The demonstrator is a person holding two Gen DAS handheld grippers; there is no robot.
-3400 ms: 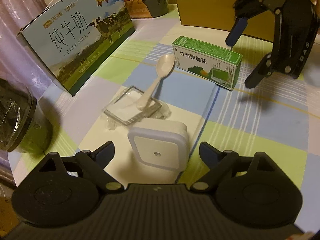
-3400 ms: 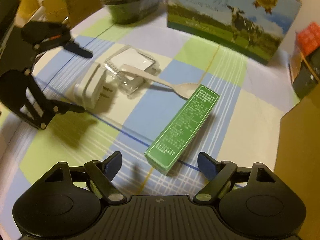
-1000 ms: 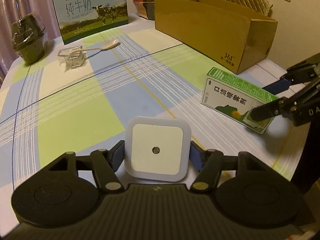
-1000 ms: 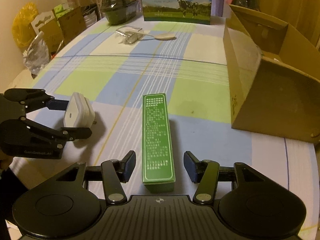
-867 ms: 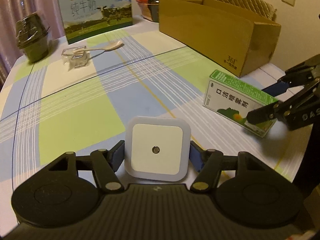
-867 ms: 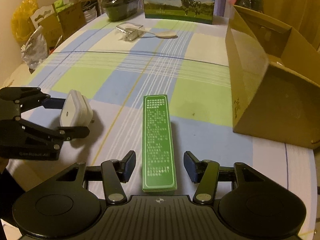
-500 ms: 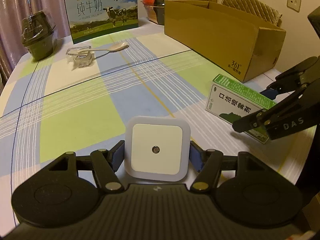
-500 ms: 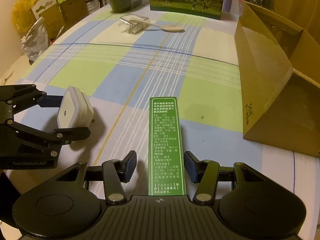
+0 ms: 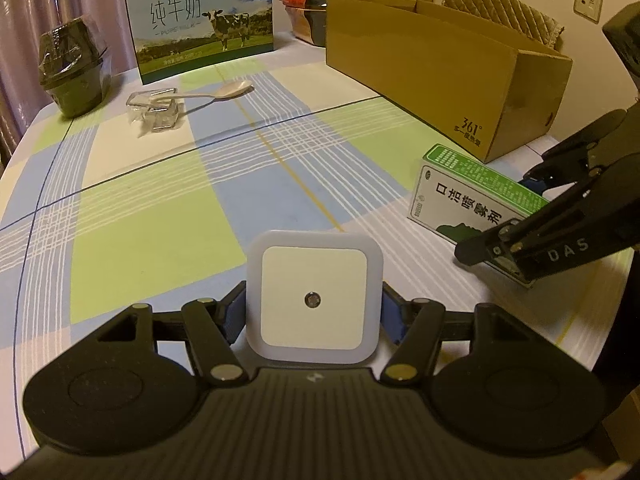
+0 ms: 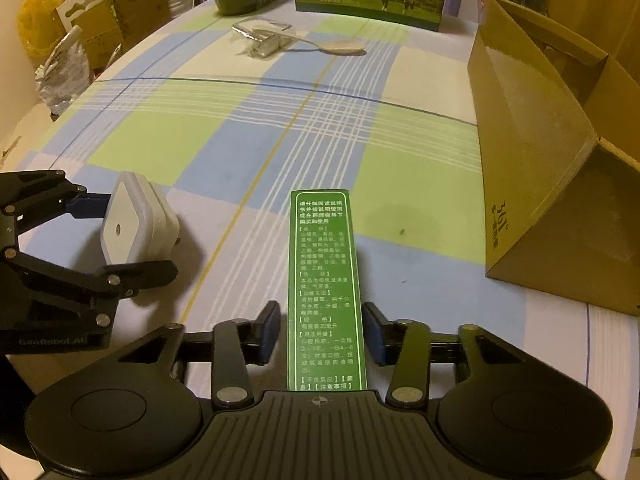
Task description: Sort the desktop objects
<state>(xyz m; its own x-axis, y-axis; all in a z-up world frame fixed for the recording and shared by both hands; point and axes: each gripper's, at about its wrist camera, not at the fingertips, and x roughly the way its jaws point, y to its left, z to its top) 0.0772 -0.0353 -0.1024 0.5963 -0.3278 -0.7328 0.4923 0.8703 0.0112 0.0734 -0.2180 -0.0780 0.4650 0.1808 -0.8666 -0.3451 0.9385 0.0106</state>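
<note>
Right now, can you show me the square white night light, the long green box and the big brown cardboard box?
Square white night light (image 9: 314, 300), left wrist view, front face.
Long green box (image 10: 325, 280), right wrist view, printed top face.
Big brown cardboard box (image 9: 420, 48), left wrist view, long side wall.

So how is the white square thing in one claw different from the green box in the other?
The white night light is square with rounded corners and plain, with one small dot; the green box is long, narrow and covered in print. The left gripper is clamped on the night light, while the right gripper, its jaws just closing, shows slight gaps beside the green box. Both sit near the checked tablecloth.
</note>
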